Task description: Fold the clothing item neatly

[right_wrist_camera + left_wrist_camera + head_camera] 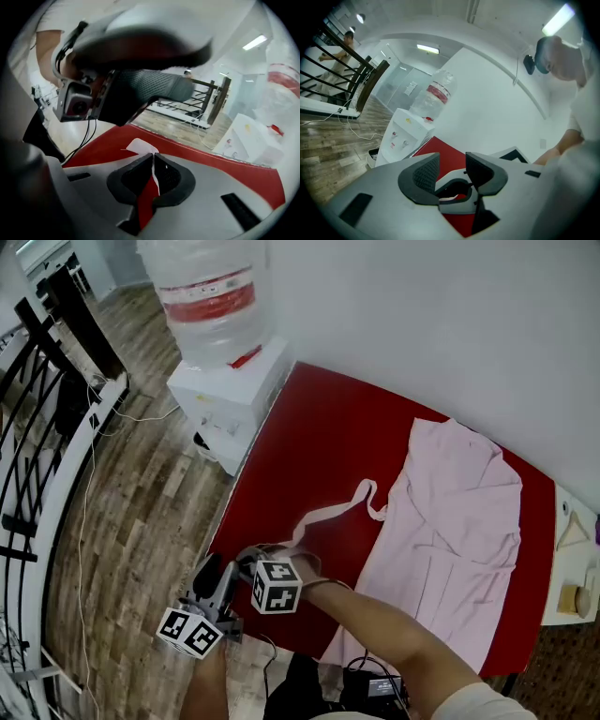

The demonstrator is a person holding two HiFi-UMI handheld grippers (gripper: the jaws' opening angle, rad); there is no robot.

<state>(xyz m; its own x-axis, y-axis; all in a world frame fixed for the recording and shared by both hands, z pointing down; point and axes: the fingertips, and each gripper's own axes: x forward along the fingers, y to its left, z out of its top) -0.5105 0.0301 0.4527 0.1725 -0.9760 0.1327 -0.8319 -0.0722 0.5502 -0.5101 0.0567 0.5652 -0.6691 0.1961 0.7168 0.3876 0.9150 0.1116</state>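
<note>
The red table [319, 427], with a white water dispenser [230, 395] standing off its far left end, carries the pink robe [455, 531] spread flat on its right half, and 1 long belt [323, 512] trails from the robe toward the near left corner. There the right gripper [152, 161] has its 2 jaws pressed together, pinching the belt's pale end. Just beside it, the left gripper [452, 161] holds its jaws spread with nothing between them.

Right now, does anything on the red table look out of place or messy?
Yes: the belt of the pink robe trails loose in a loop across the red table, its end pinched in the right gripper. The robe lies spread and unfolded. Nothing looks spilled or damaged.
</note>
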